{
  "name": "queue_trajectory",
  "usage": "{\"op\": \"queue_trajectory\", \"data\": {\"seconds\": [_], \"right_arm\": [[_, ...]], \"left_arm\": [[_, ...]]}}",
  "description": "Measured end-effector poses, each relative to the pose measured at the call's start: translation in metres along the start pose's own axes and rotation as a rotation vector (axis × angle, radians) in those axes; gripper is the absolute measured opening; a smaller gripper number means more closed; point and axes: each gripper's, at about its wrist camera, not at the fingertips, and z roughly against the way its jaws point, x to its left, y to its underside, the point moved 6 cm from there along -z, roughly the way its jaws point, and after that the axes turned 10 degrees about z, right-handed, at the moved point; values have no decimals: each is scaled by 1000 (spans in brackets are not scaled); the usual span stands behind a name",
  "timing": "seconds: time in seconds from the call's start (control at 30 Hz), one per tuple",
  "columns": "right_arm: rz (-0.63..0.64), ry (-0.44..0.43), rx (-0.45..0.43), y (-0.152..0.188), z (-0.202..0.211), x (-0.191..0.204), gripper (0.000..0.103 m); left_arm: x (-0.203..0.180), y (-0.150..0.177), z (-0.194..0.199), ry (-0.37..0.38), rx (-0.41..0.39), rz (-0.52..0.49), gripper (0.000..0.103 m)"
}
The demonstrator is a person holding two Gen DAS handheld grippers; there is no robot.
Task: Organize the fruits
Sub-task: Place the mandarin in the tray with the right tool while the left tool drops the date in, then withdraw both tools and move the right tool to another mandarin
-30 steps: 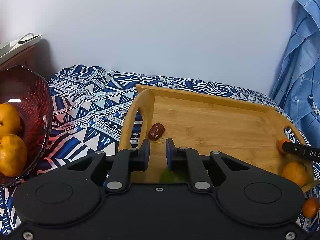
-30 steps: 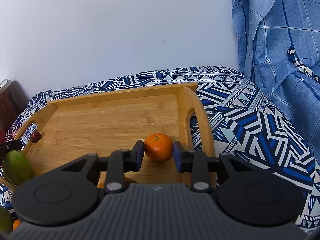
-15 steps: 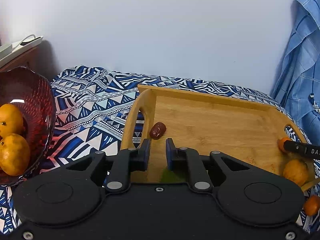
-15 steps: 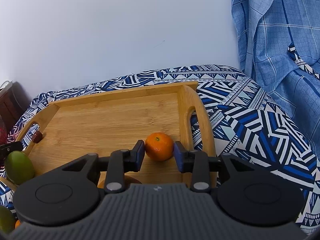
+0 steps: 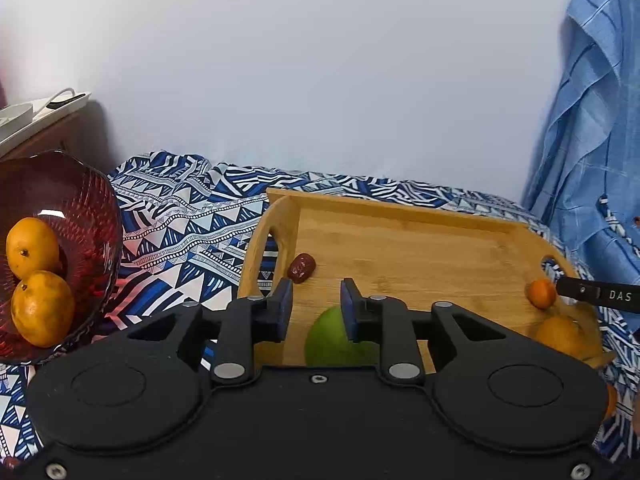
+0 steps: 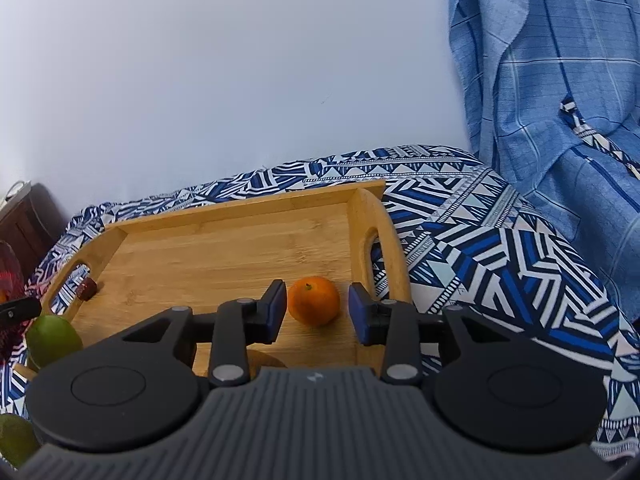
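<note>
Two grippers: both work over one rectangular bamboo tray with cut-out handles on a blue-and-white patterned cloth.
Bowl: dark red glass bowl left of the tray, holding two oranges.
Left gripper: fingers spread; the round green fruit sits low between them, seemingly released, though the body hides its base.
Right gripper: fingers spread, the small orange tangerine centred in the gap, untouched, by the tray's right handle.
Smallest: wrinkled dark red date by the left handle.

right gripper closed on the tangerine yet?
No. In the right wrist view the right gripper is open, with visible gaps between both fingers and the tangerine, which sits on the wooden tray.
</note>
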Motion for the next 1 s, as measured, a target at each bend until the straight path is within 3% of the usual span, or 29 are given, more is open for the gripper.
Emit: {"op": "queue_trajectory", "data": {"seconds": [0.2, 0.3, 0.37, 0.47, 0.6, 0.67, 0.9, 1.0], "right_arm": [[-14, 5, -31, 7, 23, -1, 60], [-11, 8, -52, 9, 38, -2, 73], [1, 13, -72, 8, 48, -2, 84], [40, 38, -106, 8, 61, -3, 89], [63, 62, -129, 17, 76, -6, 95], [54, 61, -126, 24, 83, -9, 101], [97, 57, -145, 45, 106, -5, 103], [158, 92, -158, 55, 114, 3, 103]], "left_arm": [[-2, 14, 22, 2, -6, -39, 34], [-3, 21, 34, 1, -8, -54, 39], [-3, 21, 40, 1, -16, -41, 47], [-2, 24, 53, 11, -34, -22, 56], [1, 36, 70, 9, -52, -33, 75], [3, 43, 78, 7, -56, -31, 79], [14, 67, 93, 13, -43, 30, 89], [18, 78, 95, -1, -37, 40, 99]]}}
